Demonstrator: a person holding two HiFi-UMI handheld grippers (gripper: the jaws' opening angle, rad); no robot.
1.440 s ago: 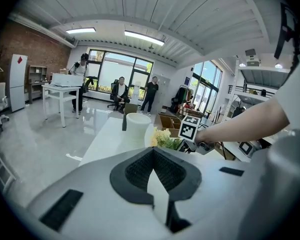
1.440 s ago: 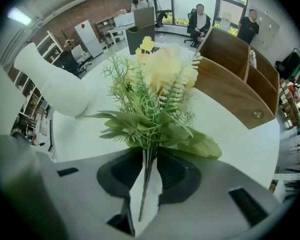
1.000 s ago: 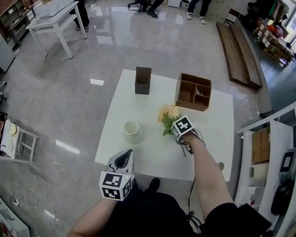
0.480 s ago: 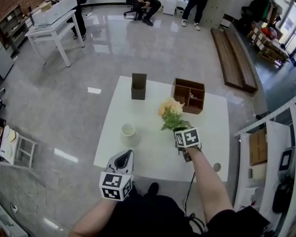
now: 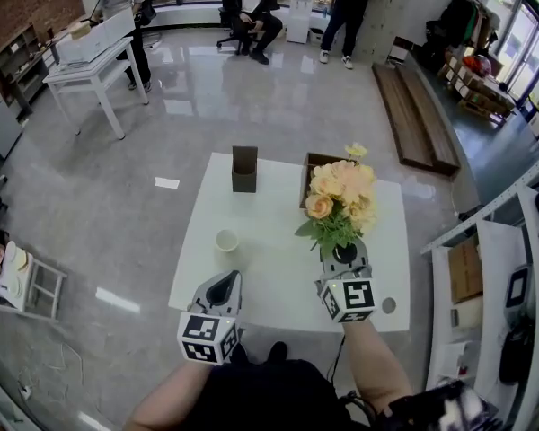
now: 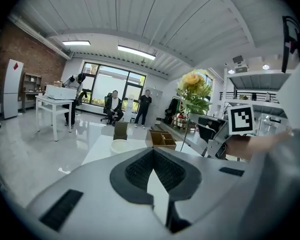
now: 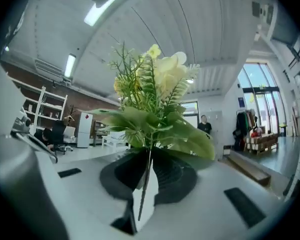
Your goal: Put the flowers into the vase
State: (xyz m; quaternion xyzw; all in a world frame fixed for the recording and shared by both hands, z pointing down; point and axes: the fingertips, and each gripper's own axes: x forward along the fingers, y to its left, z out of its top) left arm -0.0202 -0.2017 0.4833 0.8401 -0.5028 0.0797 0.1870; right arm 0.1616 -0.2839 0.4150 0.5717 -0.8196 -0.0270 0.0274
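Observation:
A bunch of peach and yellow flowers with green leaves stands upright above the white table. My right gripper is shut on its thin stem, and the blooms rise above the jaws. The vase, a small cream cup, stands on the table's left half, well left of the bouquet. Near the table's front edge my left gripper hovers, its tips together and nothing between them. From the left gripper view the vase lies ahead, with the flowers and the right gripper off to the right.
A dark brown upright box stands at the table's far edge. A wooden compartment tray is partly hidden behind the flowers. People and a white desk are at the back, a wooden bench back right, shelving at the right.
My right gripper has lifted the bouquet off the table and swung from pointing down to level, so the flowers now stand upright. My left gripper rose slightly.

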